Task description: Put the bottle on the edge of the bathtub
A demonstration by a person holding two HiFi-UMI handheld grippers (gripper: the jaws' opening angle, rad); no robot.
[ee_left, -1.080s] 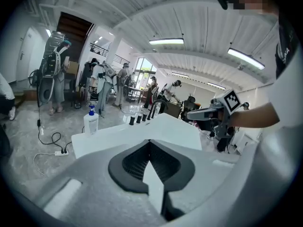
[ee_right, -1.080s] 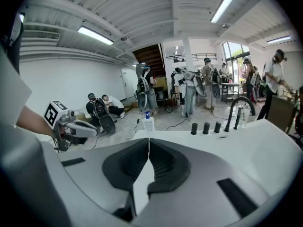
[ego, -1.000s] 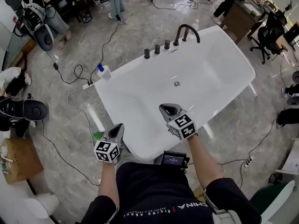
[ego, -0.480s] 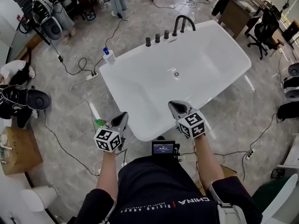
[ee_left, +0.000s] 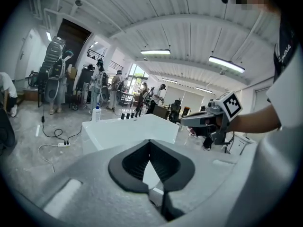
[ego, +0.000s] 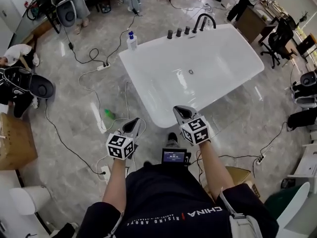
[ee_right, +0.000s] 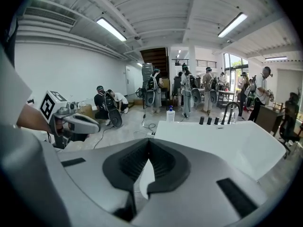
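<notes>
Bottle (ego: 132,40), blue-capped, one; bathtub (ego: 143,83) one.

Bathtub (ego: 223,78): glossy white. Bottle (ego: 132,41): white body, blue cap. Faucet (ego: 204,20) and knobs (ego: 179,32): black. Floor (ego: 69,113): grey, marbled veining. Left gripper (ego: 133,124) and right gripper (ego: 180,111): grey shells, black pads, cubes patterned in black-and-white squares. Box (ego: 15,143): brown.
</notes>
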